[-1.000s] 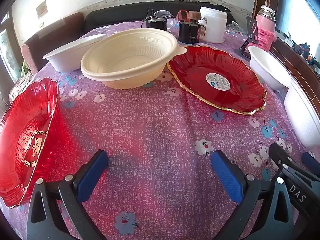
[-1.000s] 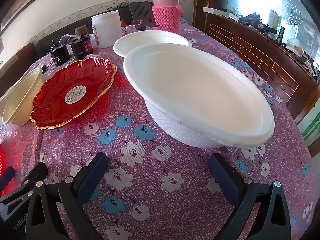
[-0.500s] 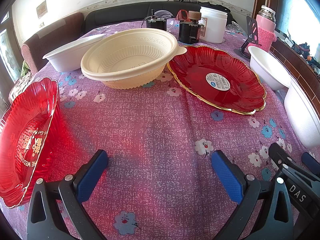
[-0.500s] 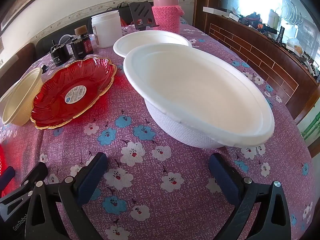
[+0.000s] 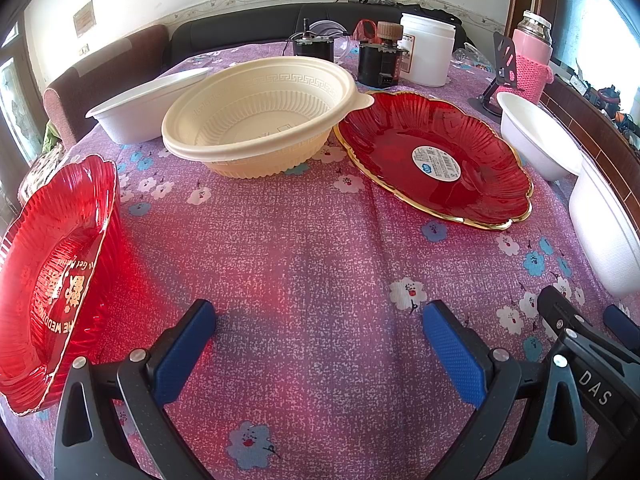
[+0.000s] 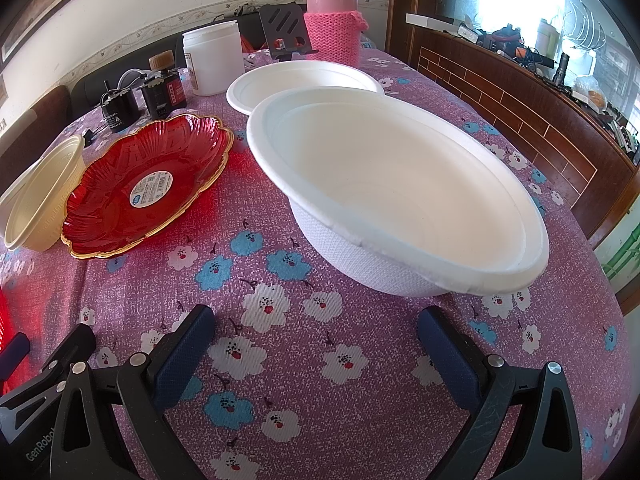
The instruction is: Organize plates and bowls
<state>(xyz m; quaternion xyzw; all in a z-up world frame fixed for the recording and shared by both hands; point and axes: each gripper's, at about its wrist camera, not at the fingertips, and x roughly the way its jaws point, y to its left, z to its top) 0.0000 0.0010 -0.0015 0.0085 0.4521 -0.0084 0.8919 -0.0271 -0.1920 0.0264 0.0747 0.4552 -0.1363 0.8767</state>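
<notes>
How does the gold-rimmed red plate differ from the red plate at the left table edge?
The gold-rimmed red plate lies flat mid-table and carries a round white sticker; the red plate at the left edge looks tilted up in the left wrist view and shows gold lettering instead. The first has a thick gold rim; the second has only a thin pale edge. Both are translucent red with fluted, scalloped rims.

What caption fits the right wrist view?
Open right gripper faces a white bowl on the floral tablecloth, red plate beside.
</notes>
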